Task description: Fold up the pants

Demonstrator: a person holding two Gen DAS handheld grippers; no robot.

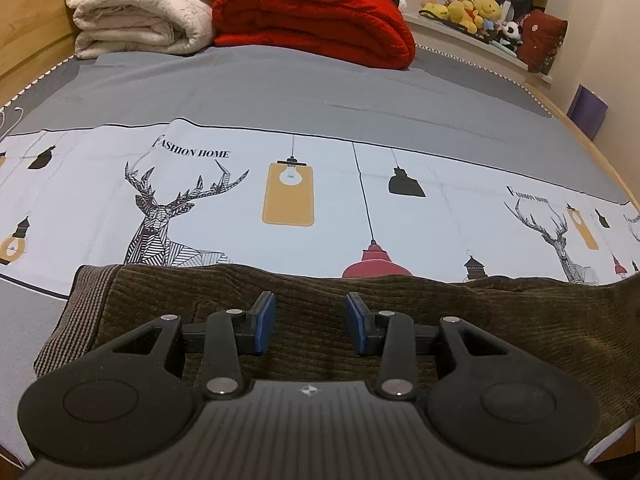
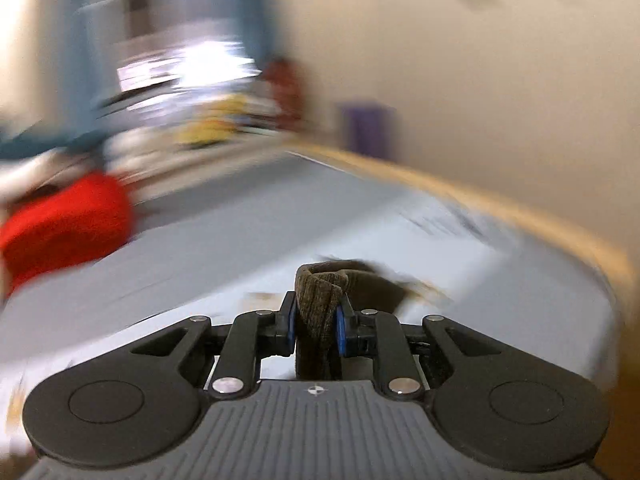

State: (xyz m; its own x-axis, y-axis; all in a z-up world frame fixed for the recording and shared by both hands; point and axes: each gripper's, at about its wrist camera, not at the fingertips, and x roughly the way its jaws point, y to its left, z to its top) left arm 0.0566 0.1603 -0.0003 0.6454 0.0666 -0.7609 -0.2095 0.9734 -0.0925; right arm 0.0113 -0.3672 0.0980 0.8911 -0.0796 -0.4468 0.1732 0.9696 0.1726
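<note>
Item: pants, brown corduroy, 1 pair, on bed.

Right gripper (image 2: 316, 322): lower centre of right wrist view. Jaws nearly together, blue pads pinching a bunched fold of the pants (image 2: 320, 300); cloth stood up between the pads in a thick wad, w/ a loop of hem or cuff curling past the tips. Which end of the garment was pinched: can't tell. Rest of that view heavily smeared.

Left gripper (image 1: 310, 322): lower centre of left wrist view. Jaws partly apart, nothing between the blue pads; held over the pants (image 1: 400, 320), contact w/ cloth not clear. Pants lay across the bottom of that frame, striped ribbed band (image 1: 76, 320) at lower left, fabric running off lower right.

Handling (judged): soft, limp, medium weight; thick ribbed pile, so not slippery, pads should bite well. Nothing fragile. Would sag and drag if lifted by 1 point; doubled layers bulk up fast. Best holds: band corners, hem ends, folded edges, 2 layers together.

Surrounds: bed sheet (image 1: 280, 92), grey w/ pale deer-and-lamp print band mid-frame. Cream blanket (image 1: 144, 12) upper left, red blanket (image 1: 320, 20) upper centre, soft toys (image 1: 472, 10) upper right, all well apart from the pants.
</note>
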